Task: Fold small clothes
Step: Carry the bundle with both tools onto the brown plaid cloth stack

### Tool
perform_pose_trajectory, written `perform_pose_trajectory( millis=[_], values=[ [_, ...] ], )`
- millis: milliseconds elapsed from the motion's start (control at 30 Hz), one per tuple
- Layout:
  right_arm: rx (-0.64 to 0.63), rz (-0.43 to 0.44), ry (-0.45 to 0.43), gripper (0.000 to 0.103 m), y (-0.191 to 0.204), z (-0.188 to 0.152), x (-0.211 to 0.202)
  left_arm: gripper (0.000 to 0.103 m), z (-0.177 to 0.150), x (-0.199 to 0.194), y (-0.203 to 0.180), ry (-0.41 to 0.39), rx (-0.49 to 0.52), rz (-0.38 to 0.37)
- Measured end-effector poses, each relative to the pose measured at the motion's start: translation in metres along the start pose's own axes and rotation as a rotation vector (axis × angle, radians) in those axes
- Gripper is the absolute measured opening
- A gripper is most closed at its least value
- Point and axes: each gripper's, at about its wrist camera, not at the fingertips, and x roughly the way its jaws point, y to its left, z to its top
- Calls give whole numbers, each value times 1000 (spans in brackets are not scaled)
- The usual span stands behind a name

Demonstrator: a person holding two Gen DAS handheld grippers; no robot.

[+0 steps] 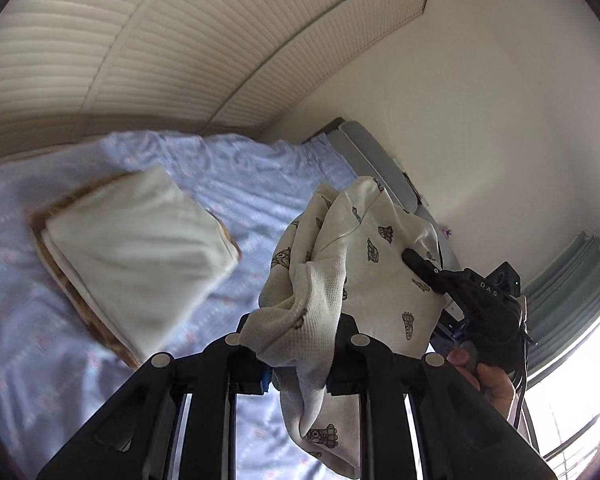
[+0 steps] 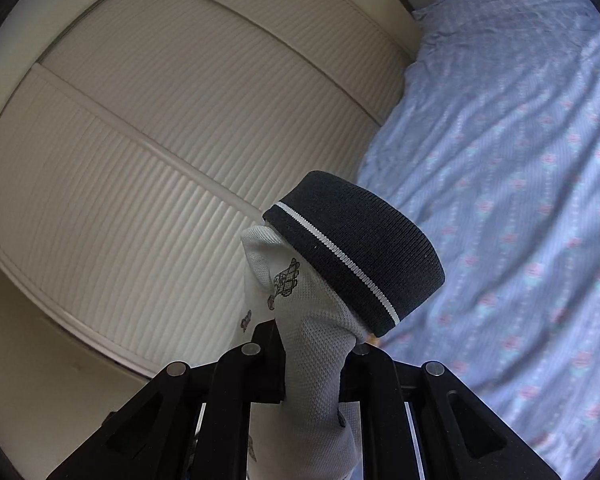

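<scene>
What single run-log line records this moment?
left gripper: shut on printed garment | right gripper: shut on same garment | lifted above bed

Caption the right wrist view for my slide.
Right hand-held gripper clamps a white printed garment with dark striped cuff above the blue bedspread.

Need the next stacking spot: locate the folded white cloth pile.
In the left wrist view, the folded white cloth pile lies at left on the blue patterned bedsheet, beside the lifted cream printed garment.
</scene>
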Motion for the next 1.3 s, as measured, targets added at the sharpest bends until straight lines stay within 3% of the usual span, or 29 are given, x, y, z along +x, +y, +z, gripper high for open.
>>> perform_pose_trajectory(
  millis=[167, 333, 600, 733, 800, 833, 867, 967, 1033, 1167, 1300],
  values=[
    [9, 67, 54, 14, 33, -8, 98, 19, 47, -16, 60, -61, -23, 90],
    [31, 45, 123, 14, 17, -23, 172, 19, 54, 11, 118, -16, -74, 147],
    [77, -78, 188, 15, -52, -40, 227, 23, 30, 56, 162, 43, -98, 181],
    [31, -97, 186, 26, -58, -37, 230, 35, 28, 51, 159, 32, -67, 190],
    [-8, -134, 195, 31, -51, -35, 227, 49, 28, 41, 150, 13, -26, 222],
    [-42, -175, 184, 40, -45, -35, 223, 56, 26, 34, 143, -4, 10, 251],
    [-83, -210, 165, 49, -39, -35, 216, 59, 25, 30, 137, -26, 54, 286],
    [-227, -273, 94, 58, -20, -42, 192, 66, 14, 6, 109, -97, 220, 382],
    [-352, -293, 17, 61, -7, -46, 176, 70, 6, -1, 91, -126, 315, 381],
    [-634, -274, -126, 75, 24, -61, 152, 78, -6, 14, 59, -96, 514, 321],
    [-786, -256, -96, 75, 38, -62, 168, 81, -13, 44, 54, -73, 611, 307]
  ],
)
